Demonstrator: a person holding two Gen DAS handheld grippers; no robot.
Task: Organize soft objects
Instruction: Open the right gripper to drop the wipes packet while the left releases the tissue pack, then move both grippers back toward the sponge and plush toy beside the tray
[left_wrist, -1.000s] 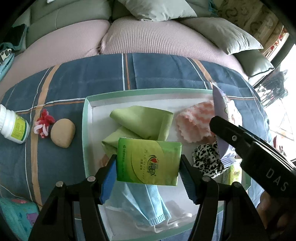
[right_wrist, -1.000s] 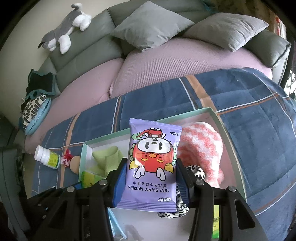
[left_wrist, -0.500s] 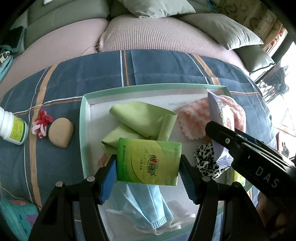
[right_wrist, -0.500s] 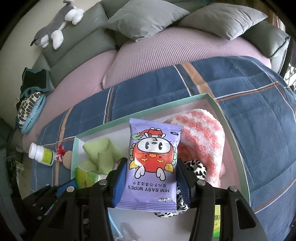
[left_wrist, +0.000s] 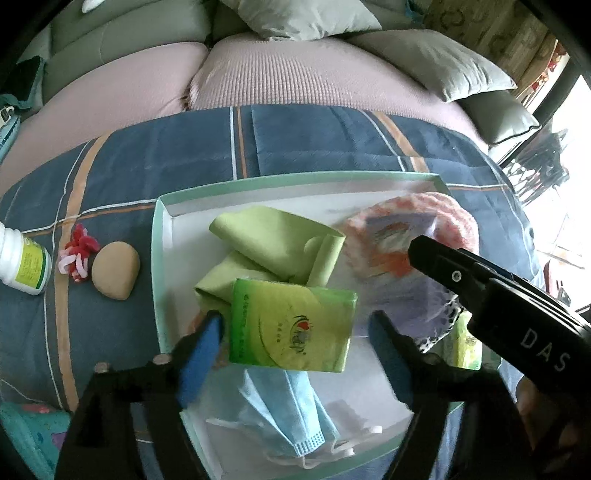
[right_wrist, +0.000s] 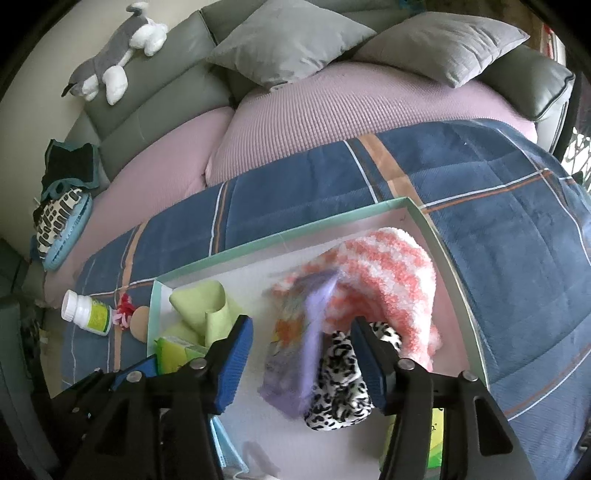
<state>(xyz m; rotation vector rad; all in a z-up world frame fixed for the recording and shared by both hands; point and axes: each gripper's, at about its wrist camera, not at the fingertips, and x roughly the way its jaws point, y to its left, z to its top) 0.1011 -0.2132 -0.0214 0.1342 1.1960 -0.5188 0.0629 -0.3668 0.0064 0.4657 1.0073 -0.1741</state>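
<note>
- The blanket (left_wrist: 155, 162), blue plaid, covers the sofa seat and carries the tray (left_wrist: 157, 258), a shallow white box lid with a green rim, set toward the blanket's near edge.
- The left gripper (left_wrist: 295, 350) hangs over the tray's near left corner, jaws opening; the green tissue pack (left_wrist: 291, 328) is between the pads but looks released, dropping onto the blue face mask (left_wrist: 291, 410).
- The right gripper (right_wrist: 301, 354) hangs over the tray's right half, jaws opening; the purple wipes pack (right_wrist: 295, 365) is blurred, falling beside the leopard scrunchie (right_wrist: 340, 391) and pink fuzzy sock (right_wrist: 388, 277).
- Both packs seem light, squashy and slick in their film; a grip across the flat faces, mid-body, likely suits them best.
- The green cloth (left_wrist: 273, 247) lies limp at the tray's far left; pinch a fold.
- Left of the tray on the blanket lie a tan sponge (left_wrist: 116, 275) and a red hair tie (left_wrist: 79, 254), probably next.
</note>
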